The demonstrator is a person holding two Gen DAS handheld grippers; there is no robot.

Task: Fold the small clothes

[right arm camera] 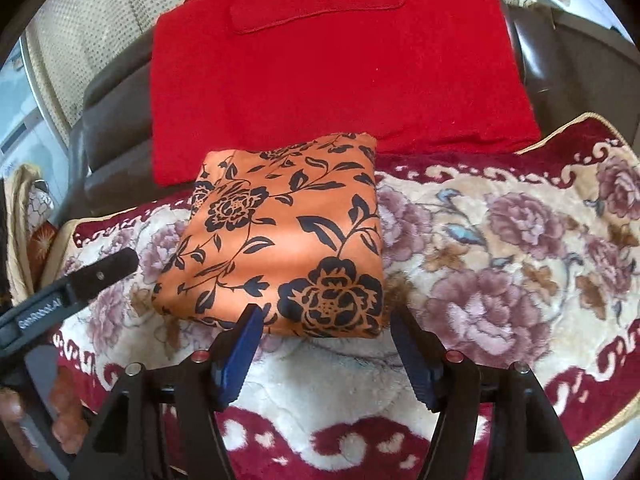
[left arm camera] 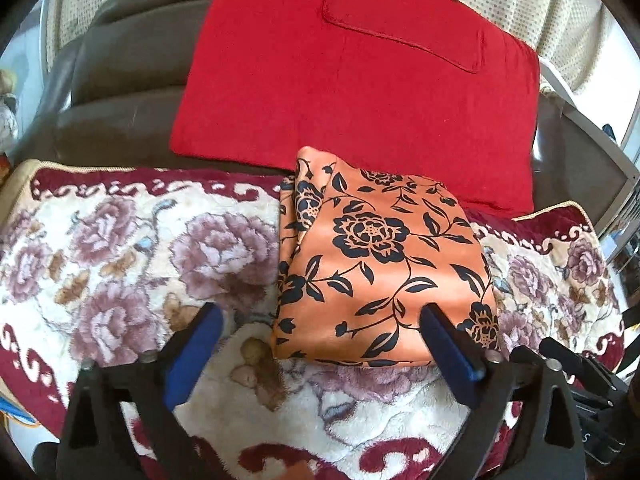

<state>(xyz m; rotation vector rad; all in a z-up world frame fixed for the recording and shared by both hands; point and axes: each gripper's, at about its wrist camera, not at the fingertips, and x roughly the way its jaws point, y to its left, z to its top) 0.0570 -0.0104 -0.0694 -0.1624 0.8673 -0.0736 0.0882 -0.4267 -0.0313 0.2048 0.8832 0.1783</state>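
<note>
An orange cloth with a black flower print (left arm camera: 376,264) lies folded into a compact rectangle on a floral plush blanket (left arm camera: 120,248). It also shows in the right wrist view (right arm camera: 280,240). My left gripper (left arm camera: 320,320) is open, its blue pads wide apart, just above the blanket at the cloth's near edge. My right gripper (right arm camera: 326,320) is open too, its fingers straddling the cloth's near right corner. Neither holds anything. The left gripper's black body (right arm camera: 72,284) shows at the left of the right wrist view.
A red cushion (left arm camera: 352,80) leans behind the cloth on a dark leather sofa (left arm camera: 120,80). The blanket (right arm camera: 500,248) stretches left and right of the cloth. A white frame (left arm camera: 592,136) stands at the far right.
</note>
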